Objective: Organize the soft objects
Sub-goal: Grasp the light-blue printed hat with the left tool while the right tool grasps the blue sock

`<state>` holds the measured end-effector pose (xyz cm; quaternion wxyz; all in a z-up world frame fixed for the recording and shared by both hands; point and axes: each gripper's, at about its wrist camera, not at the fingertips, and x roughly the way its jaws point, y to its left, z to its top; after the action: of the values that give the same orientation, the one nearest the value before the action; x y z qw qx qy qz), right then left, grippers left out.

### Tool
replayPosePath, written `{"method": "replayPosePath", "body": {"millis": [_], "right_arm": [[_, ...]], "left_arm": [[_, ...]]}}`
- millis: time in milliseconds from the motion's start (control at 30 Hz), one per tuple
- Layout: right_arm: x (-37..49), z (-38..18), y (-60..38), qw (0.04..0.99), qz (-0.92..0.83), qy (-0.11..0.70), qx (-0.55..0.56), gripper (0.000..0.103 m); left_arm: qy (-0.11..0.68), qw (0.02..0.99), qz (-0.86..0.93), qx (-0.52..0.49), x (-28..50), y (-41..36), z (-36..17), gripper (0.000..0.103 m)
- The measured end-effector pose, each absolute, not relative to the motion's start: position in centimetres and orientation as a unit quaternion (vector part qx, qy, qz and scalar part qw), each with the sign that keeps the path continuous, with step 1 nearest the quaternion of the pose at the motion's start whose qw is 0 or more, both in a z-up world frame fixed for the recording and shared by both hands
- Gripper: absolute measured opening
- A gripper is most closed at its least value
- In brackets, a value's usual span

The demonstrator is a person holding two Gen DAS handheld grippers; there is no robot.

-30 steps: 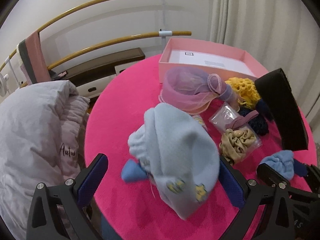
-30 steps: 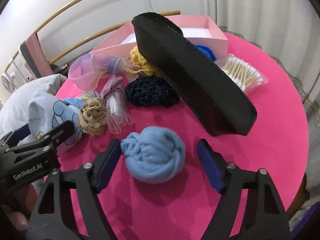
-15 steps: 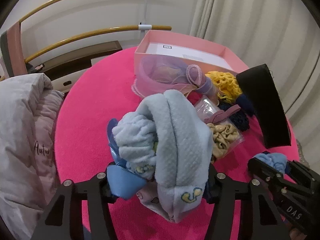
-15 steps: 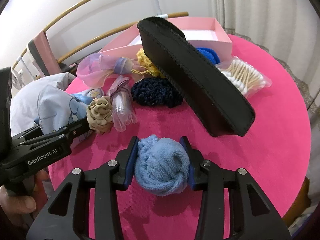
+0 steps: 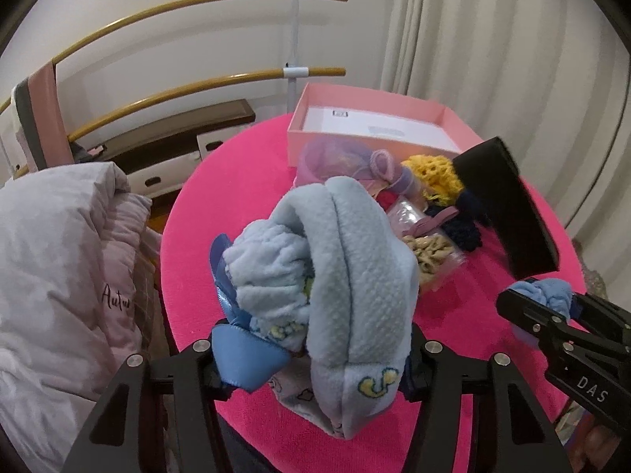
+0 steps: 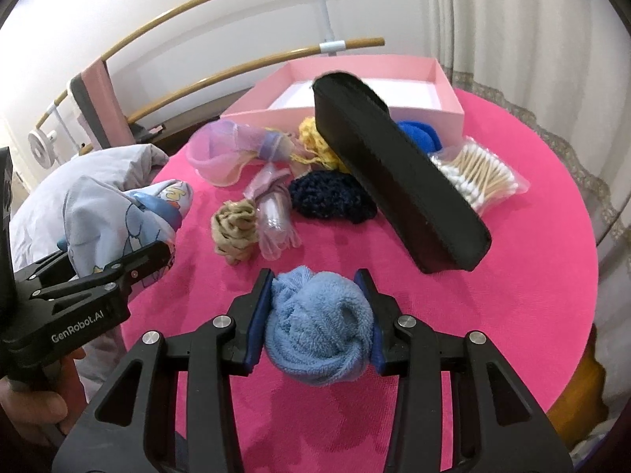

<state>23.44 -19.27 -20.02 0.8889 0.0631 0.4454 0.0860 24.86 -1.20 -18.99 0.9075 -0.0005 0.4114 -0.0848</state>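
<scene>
my left gripper (image 5: pixel 311 349) jaws clamp the pale blue bundle (image 5: pixel 335 276), my right gripper (image 6: pixel 317 315) jaws squeeze the blue towel ball (image 6: pixel 319 327) – both above the near counter (image 6: pixel 532 295); the bundle's loose folds could slip out.

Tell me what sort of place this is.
Probably a room at home: a round table under pink cloth, white curtains, and a padded jacket beside the table.
</scene>
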Motion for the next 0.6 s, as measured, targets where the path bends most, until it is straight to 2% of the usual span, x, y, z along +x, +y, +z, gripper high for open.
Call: {"method": "replayPosePath", "body": {"millis": [300, 600], "right_arm": [[24.1, -14.8, -19.7, 0.906, 0.106, 0.405, 0.065, 0.038], [29.8, -8.7, -22.2, 0.928, 0.098, 0.356, 0.042, 0.038]], "left_arm": [[0.377, 0.92, -0.103, -0.012, 24.1, -0.8, -13.7, 0.055], [0.338, 0.935, -0.104, -0.009, 28.2, -1.8, -8.1, 0.055]]}}
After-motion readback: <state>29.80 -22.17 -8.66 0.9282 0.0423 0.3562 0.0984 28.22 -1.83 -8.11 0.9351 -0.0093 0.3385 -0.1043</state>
